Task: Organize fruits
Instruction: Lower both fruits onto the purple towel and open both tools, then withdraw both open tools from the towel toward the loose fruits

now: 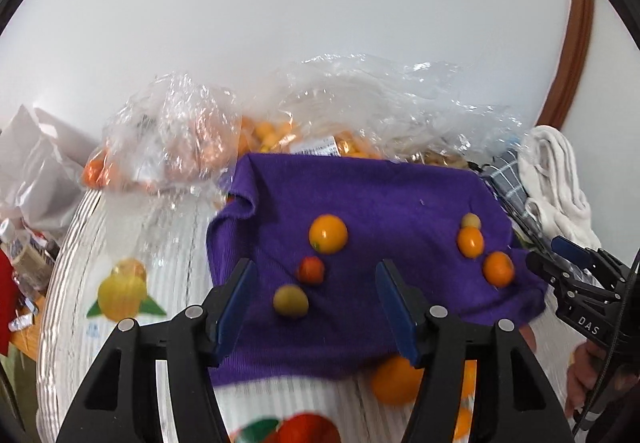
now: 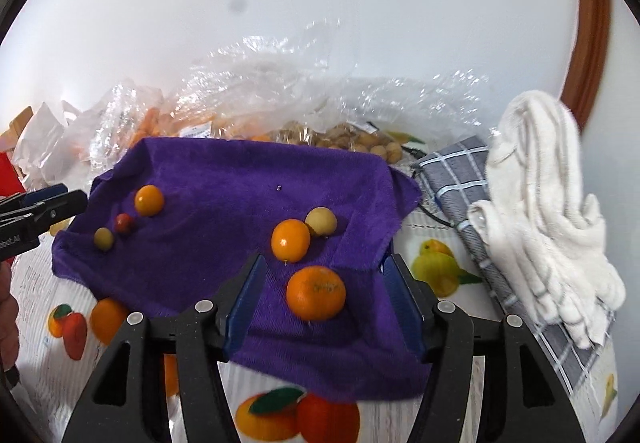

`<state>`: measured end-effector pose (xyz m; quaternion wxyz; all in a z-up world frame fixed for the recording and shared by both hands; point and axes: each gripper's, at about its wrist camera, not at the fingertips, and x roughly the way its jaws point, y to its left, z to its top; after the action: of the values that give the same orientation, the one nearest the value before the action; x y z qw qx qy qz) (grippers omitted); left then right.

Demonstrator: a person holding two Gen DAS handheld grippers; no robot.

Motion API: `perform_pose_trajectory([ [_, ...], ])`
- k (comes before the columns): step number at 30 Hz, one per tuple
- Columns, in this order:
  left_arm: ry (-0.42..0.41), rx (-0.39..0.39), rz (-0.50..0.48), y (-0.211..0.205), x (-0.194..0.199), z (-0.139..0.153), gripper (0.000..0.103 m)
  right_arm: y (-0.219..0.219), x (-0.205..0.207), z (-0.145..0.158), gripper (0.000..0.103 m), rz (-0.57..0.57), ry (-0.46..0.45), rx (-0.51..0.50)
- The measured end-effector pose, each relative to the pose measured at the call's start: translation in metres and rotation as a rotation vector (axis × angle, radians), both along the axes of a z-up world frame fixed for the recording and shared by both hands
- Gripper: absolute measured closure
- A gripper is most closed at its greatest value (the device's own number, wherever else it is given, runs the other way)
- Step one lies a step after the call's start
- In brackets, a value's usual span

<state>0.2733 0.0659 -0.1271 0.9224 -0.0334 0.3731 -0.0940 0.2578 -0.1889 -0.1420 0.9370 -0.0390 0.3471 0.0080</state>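
Now mandarin (image 2: 315, 293) between parted right gripper (image 2: 324, 307) jaws, untouched; left gripper (image 1: 314, 307) parted, empty.

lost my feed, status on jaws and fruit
Left gripper open, empty. Right gripper open, empty. Six fruits loose on purple cloth. Nothing in the way.

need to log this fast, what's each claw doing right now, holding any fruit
Left claw: open, holding nothing; it hangs over the purple cloth.
Right claw: open, holding nothing; an orange lies between its fingers, not gripped.
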Motion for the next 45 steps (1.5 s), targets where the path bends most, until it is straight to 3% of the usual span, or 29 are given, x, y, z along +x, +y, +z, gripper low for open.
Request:
perform_pose_trajectory([
  [6, -0.019, 0.024, -0.001, 0.008, -0.034, -0.006, 0.043, 0.005, -0.030, -0.010, 0.042, -0.013, 0.009, 0.012],
  [15, -0.002, 0.023, 0.060, 0.039, -0.073, -0.041, 0.043, 0.014, -0.053, -0.030, 0.042, 0.034, 0.089, 0.061],
  [25, 0.058, -0.064, 0.139, 0.069, -0.079, -0.057, 0.045, 0.031, -0.075, -0.036, 0.043, 0.099, 0.086, 0.066],
  [31, 0.118, -0.048, 0.160, 0.069, -0.072, -0.068, 0.045, 0.039, -0.081, -0.037, 0.047, 0.128, 0.080, 0.051],
  [40, 0.089, -0.032, 0.166, 0.064, -0.077, -0.065, 0.044, 0.049, -0.073, -0.042, 0.048, 0.192, 0.100, 0.150],
  [45, 0.087, -0.053, 0.193, 0.070, -0.077, -0.064, 0.042, 0.066, -0.063, -0.044, 0.048, 0.225, 0.120, 0.145],
])
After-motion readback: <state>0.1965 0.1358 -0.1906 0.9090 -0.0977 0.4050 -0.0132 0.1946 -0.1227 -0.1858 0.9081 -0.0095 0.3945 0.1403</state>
